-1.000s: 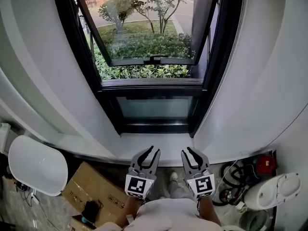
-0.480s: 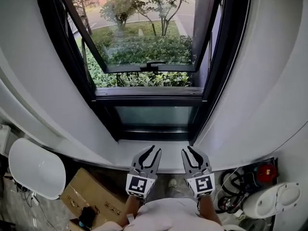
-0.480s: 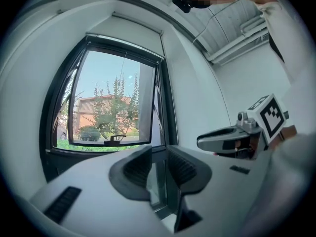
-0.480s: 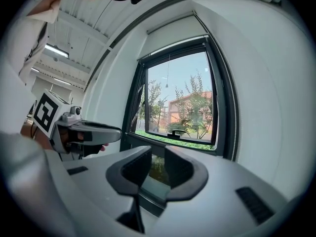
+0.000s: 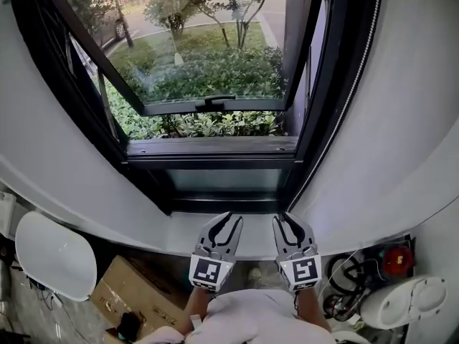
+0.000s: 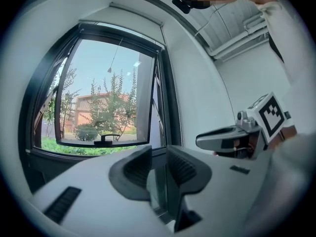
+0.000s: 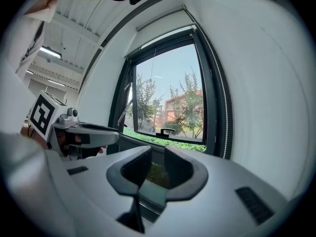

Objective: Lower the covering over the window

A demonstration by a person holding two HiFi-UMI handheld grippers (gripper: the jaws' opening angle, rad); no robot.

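Left gripper (image 5: 229, 224) and right gripper (image 5: 285, 222) side by side, low in front of the white windowsill (image 5: 254, 226), close together but not touching. Jaws of each spread a little, pinching nothing; only the dark window frame (image 5: 215, 165) and greenery visible through the gaps. Covering (image 6: 136, 15) drawn all the way up, a slim pale strip along the top of the window recess, well above both grippers, glass fully bare. Beaded cord (image 7: 225, 132) hanging down the right side of the frame, apart from either gripper. Upper sash (image 5: 208, 56) tilted outward, its black handle (image 5: 215, 100) at the middle of the lower rail; shrubs and trees outside. Below the sill, at left, a cardboard box (image 5: 136, 285) and a white rounded object (image 5: 54, 253).
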